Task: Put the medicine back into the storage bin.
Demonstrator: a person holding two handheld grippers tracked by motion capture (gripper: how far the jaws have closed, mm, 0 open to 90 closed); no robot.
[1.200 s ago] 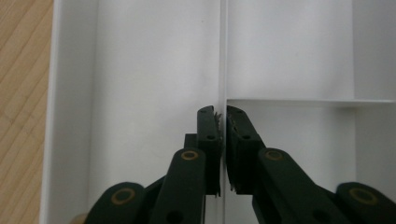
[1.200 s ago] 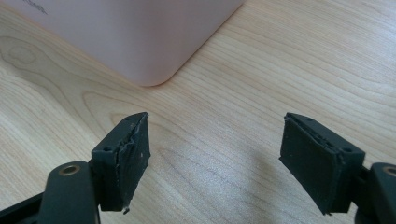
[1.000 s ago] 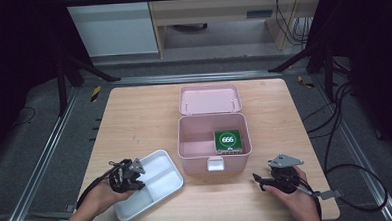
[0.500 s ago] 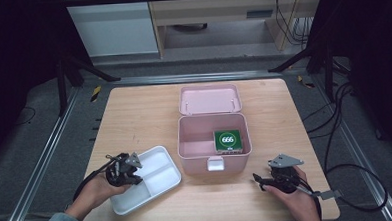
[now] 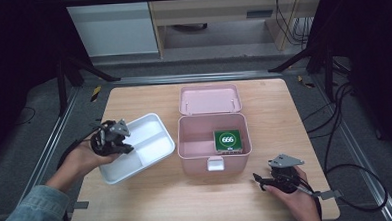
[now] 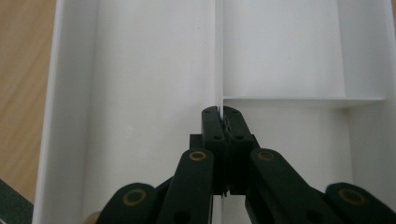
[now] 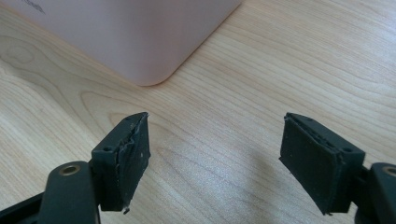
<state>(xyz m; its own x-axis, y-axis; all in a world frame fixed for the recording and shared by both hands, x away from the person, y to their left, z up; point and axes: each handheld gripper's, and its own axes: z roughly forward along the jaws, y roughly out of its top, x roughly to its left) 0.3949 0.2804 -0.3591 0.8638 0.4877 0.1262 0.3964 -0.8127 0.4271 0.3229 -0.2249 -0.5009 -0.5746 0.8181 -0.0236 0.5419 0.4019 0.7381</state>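
Note:
A white tray (image 5: pixel 148 142) with inner partitions hangs tilted above the table's left side. My left gripper (image 5: pixel 129 146) is shut on its middle divider. In the left gripper view the jaws (image 6: pixel 222 116) pinch that thin divider wall, with the tray (image 6: pixel 140 70) spread out behind them. A pink box (image 5: pixel 213 157) stands in the middle with its lid (image 5: pixel 209 99) laid back. Inside it lies a green pack (image 5: pixel 228 139) marked 666. My right gripper (image 5: pixel 259 180) rests open on the table (image 5: pixel 294 116) by the box's front right corner (image 7: pixel 140 37), with nothing between its fingers (image 7: pixel 215 140).
Cables (image 5: pixel 347 184) trail off the table's right edge onto the dark floor. A metal frame rail (image 5: pixel 60 131) runs along the left side. Bare wood lies in front of the box and behind the lid.
My left gripper has risen and moved away from the front edge, carrying the white tray, which now tilts above the table. The right gripper has stayed where it was.

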